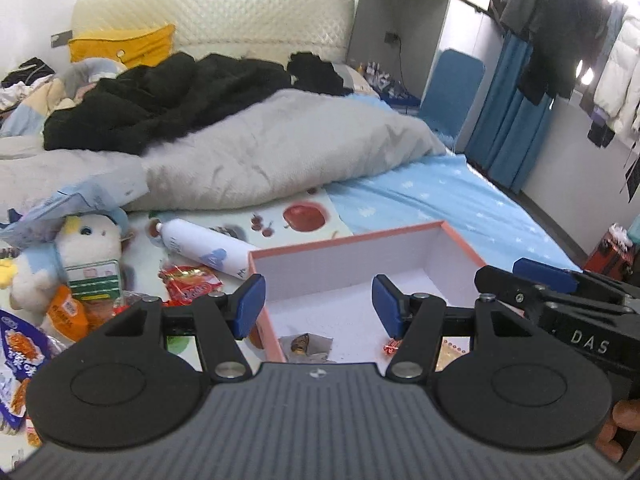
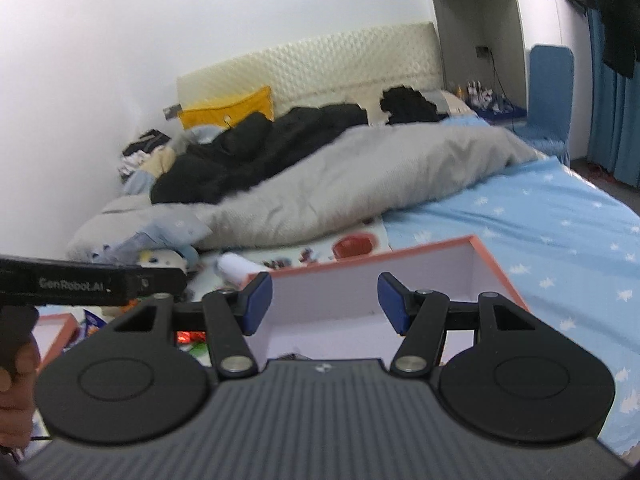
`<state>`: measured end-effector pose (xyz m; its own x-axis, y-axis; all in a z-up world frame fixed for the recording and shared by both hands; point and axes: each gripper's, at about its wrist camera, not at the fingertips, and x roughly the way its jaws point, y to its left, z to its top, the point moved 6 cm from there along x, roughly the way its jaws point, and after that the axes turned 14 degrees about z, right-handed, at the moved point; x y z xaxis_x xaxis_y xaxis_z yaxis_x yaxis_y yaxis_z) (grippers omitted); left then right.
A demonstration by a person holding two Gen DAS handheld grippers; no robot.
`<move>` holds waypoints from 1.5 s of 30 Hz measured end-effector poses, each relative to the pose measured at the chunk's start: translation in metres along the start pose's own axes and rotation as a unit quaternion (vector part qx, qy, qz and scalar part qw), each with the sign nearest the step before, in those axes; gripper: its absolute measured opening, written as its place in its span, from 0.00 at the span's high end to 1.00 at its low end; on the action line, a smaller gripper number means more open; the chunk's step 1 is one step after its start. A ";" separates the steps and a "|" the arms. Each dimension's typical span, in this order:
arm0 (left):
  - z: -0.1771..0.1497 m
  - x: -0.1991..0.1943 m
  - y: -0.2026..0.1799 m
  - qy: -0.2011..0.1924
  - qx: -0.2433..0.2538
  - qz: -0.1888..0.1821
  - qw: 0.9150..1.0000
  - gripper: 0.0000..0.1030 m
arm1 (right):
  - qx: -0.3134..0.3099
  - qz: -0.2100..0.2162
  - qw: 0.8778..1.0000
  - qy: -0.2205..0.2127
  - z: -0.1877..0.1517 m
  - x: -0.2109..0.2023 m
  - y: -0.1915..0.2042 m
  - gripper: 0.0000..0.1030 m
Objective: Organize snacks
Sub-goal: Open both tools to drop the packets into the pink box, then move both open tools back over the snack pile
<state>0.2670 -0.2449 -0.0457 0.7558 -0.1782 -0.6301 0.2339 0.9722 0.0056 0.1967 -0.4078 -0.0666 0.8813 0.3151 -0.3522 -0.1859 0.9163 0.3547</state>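
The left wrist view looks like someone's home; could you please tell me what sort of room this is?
Most likely a lived-in bedroom. A bed with a quilted cream headboard and a rumpled grey duvet fills the view, clothes hang by the blue curtain, and snack packets lie beside a pink-rimmed box on the sheet.

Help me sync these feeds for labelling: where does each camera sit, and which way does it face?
Left wrist: on the left hand-held gripper, open, facing across the pink-rimmed box toward the headboard; the right hand-held gripper and fingers show at right.
Right wrist: on the right hand-held gripper, open, facing likewise; the left device and a hand show at left.
Shared: box, grey duvet, white bottle.
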 end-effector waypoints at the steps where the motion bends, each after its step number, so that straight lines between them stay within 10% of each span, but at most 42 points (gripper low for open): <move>1: 0.000 -0.006 0.004 -0.005 -0.001 0.002 1.000 0.37 | -0.002 0.003 1.000 -0.003 0.002 -0.002 0.004 0.41; 20: -0.053 -0.064 0.090 -0.037 -0.067 0.058 0.995 0.37 | -0.030 0.045 0.999 0.003 -0.028 -0.004 0.081 0.41; 45: -0.139 -0.057 0.176 0.033 -0.117 0.118 0.985 0.37 | -0.049 0.106 0.989 0.093 -0.113 0.024 0.154 0.41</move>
<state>0.1800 -0.0422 -0.1164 0.7286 0.0604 -0.6823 -0.0975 0.9951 -0.0160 0.1399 -0.2316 -0.1188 0.7239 0.5349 -0.4357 -0.4076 0.8411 0.3555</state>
